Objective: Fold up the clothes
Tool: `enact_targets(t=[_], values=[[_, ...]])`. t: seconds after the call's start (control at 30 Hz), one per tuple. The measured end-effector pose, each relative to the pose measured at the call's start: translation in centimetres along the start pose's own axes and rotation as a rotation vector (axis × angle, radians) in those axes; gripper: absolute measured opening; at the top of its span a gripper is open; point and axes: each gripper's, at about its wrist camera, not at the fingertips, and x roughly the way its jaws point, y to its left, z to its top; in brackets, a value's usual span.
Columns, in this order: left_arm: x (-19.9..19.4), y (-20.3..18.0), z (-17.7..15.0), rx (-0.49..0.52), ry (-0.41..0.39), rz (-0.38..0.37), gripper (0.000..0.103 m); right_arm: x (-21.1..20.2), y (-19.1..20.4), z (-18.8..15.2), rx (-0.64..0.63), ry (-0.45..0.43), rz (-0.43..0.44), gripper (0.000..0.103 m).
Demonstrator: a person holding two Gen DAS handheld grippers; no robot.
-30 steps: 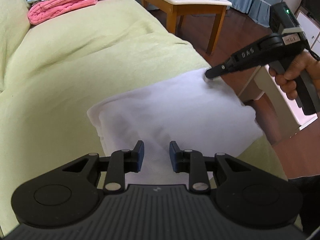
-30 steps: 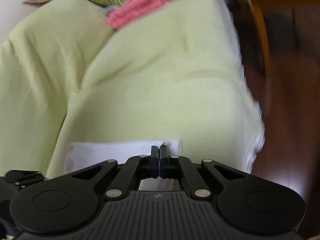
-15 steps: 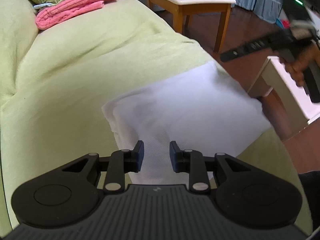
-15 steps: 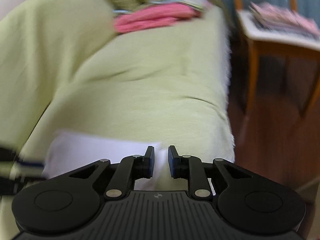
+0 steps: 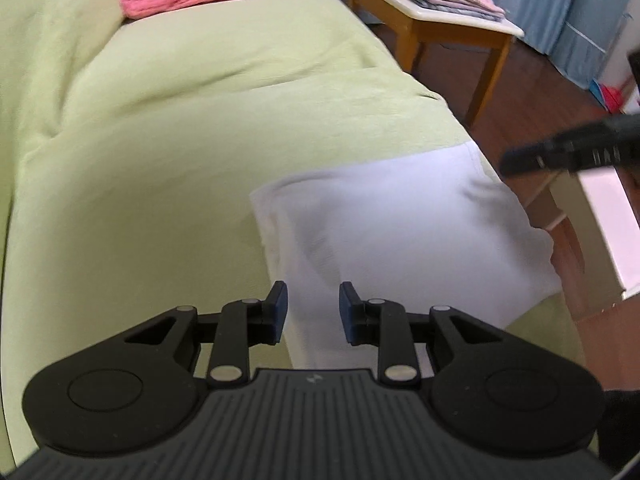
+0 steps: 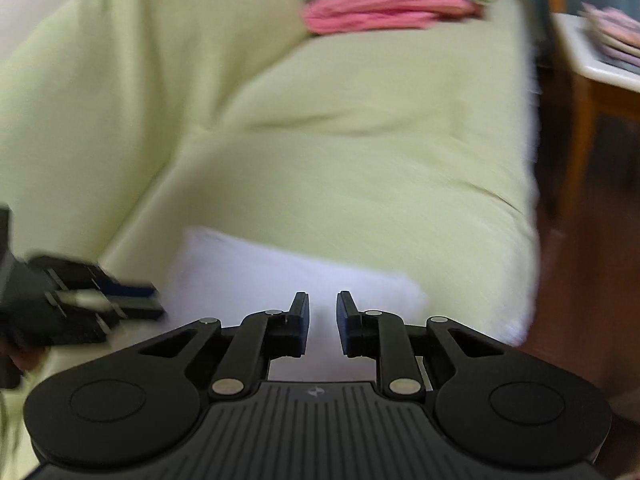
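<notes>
Since a second ago the right gripper (image 6: 322, 322) has let go of the folded white cloth's (image 5: 400, 220) far corner and lifted clear, its fingers now slightly apart with nothing between them. Left gripper (image 5: 313, 308) hovers with its fingers also apart and empty; the cloth lies just ahead of and beneath both tools on the green sofa cover (image 5: 180, 140), at its floor-side edge
</notes>
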Motion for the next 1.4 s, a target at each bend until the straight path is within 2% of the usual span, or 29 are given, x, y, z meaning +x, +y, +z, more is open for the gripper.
enact_targets(t=[0.17,0.27,0.4,0.5,0.6,0.67,0.7,0.8,0.83,0.87,0.9,0.93,1.03,1.23,1.3,1.4], values=[[0.0,1.0,-1.7,-0.137,0.022,0.008,0.024,4.8,2.6,7.1,-0.125,0.087,0.22,0.024],[-0.7,1.5,-2.6,-0.235,0.005,0.005,0.023,8.3,4.6,10.4,-0.247,0.202,0.321,0.025],[-1.2,1.8,-3.7,-0.368,-0.017,0.005,0.023,12.7,6.9,12.5,-0.401,0.371,0.368,0.026],[-0.9,2.4,-3.7,-0.471,-0.039,-0.028,0.023,14.7,7.8,13.4,-0.446,0.467,0.39,0.026],[-0.4,2.6,-2.7,-0.489,-0.076,-0.065,0.024,16.3,8.3,14.2,-0.446,0.532,0.427,0.026],[0.5,2.9,-2.2,-0.48,-0.075,-0.048,0.024,17.1,9.2,14.5,-0.462,0.571,0.444,0.026],[1.0,3.3,-2.2,-0.494,-0.07,-0.056,0.024,17.7,9.6,14.6,-0.476,0.587,0.447,0.03],[1.9,4.2,-2.2,-0.535,-0.065,-0.091,0.023,19.2,10.8,14.4,-0.519,0.641,0.455,0.031],[1.8,4.2,-2.3,-0.532,-0.071,-0.089,0.022,19.7,11.0,14.3,-0.521,0.657,0.458,0.03],[1.7,4.0,-2.3,-0.522,-0.077,-0.08,0.013,20.1,11.1,14.3,-0.522,0.673,0.461,0.029],[1.5,3.9,-2.3,-0.509,-0.083,-0.062,0.005,20.3,11.3,14.2,-0.524,0.675,0.465,0.016],[1.4,3.7,-2.3,-0.498,-0.088,-0.056,0.005,20.4,11.1,14.1,-0.522,0.673,0.474,0.005],[0.9,2.8,-2.4,-0.444,-0.108,-0.031,0.002,20.8,10.2,14.3,-0.471,0.643,0.495,0.003],[0.0,0.1,-2.5,-0.291,-0.145,0.089,0.001,18.7,7.9,14.1,-0.277,0.468,0.482,0.003],[0.0,-0.8,-2.6,-0.255,-0.157,0.134,0.001,18.5,7.3,13.4,-0.212,0.419,0.445,0.003],[0.5,-1.2,-2.6,-0.247,-0.142,0.156,0.0,19.5,6.7,12.3,-0.13,0.393,0.415,0.003]])
